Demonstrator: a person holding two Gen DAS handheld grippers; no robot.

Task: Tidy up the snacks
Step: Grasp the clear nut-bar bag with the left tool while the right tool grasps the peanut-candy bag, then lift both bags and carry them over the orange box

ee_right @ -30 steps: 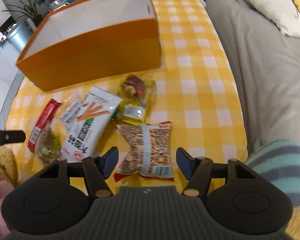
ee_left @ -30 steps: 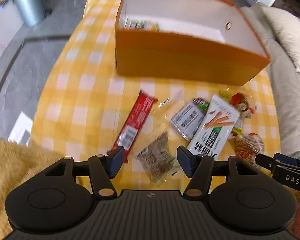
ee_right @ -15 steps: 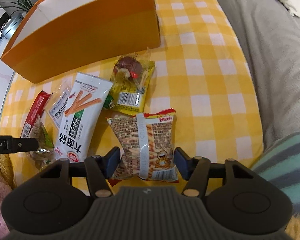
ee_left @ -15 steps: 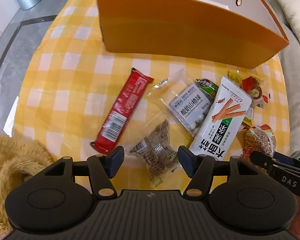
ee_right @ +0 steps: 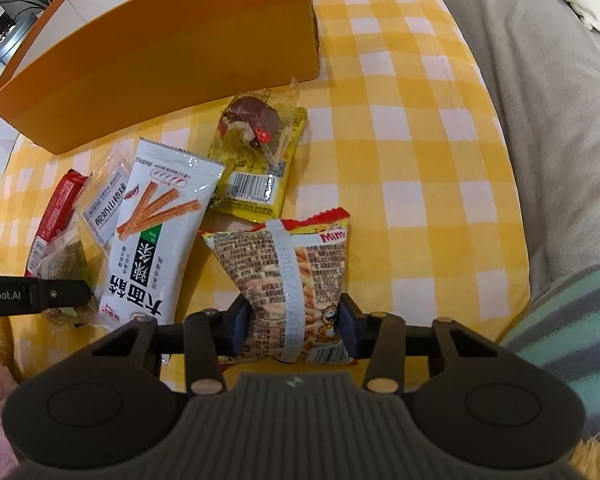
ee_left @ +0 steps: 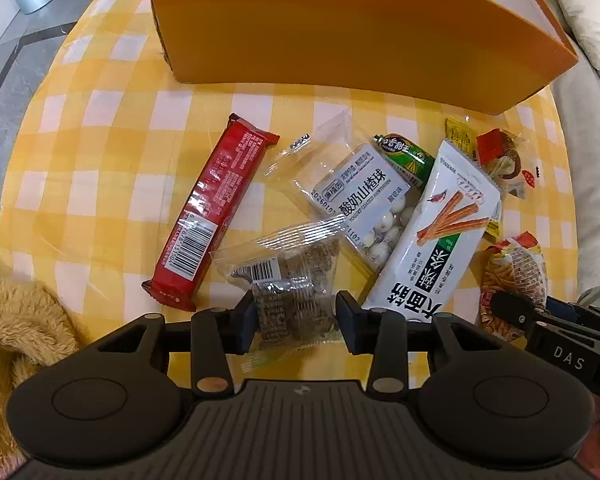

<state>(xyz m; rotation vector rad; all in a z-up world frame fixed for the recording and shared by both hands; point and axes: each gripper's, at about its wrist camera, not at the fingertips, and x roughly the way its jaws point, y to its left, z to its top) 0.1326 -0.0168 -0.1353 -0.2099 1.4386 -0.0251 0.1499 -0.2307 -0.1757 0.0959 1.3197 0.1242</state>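
Straddling a clear packet of brown biscuits, the left gripper has one blue pad on each side of the packet's near end; the pads look pressed against the wrapper, so it reads as gripped, with the packet lying flat on the yellow checked tablecloth. The right gripper is clenched on a bag of Mimi snack sticks, and the bag is pinched narrow between the pads, its red-edged top fanned out beyond them.

Just left of the biscuit packet lies a long red wafer bar, angled with its barcode end towards the left gripper. Beyond the biscuits, a clear bag of white yoghurt-coated balls overlaps the packet's far edge, and a green-tipped packet pokes out from beneath that bag. A white pouch printed with orange sticks lies between the two grippers, partly over the clear bag. Past the Mimi bag, a yellow packet with a round chocolate cake sits close to the front wall of the orange box, which stands at the far side of the cloth. A grey sofa runs along the right edge of the table.
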